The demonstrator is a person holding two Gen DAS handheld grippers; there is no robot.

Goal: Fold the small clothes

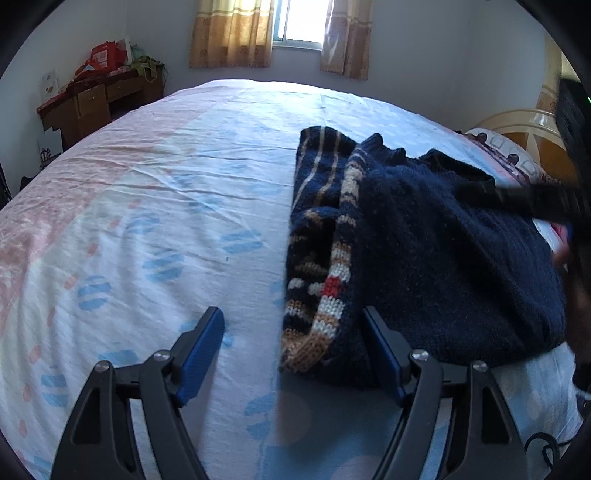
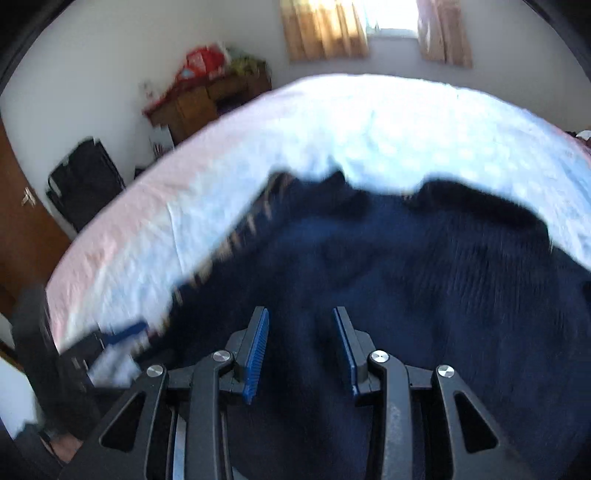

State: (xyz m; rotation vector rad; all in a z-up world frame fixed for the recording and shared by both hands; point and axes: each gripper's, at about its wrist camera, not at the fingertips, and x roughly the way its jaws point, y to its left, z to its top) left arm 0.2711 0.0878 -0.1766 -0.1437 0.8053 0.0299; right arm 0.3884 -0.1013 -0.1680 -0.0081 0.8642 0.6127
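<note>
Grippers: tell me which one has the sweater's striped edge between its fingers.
The left gripper; the sweater's striped edge lies between its wide-open fingers.

The left gripper (image 1: pixel 291 332) had its fingers spread wide, holding nothing. The right gripper (image 2: pixel 301 332) was partly open, fingers empty.

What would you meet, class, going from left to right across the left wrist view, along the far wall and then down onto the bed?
Wooden desk → left curtain → window → right curtain; on the bed sheet, the navy sweater.
</note>
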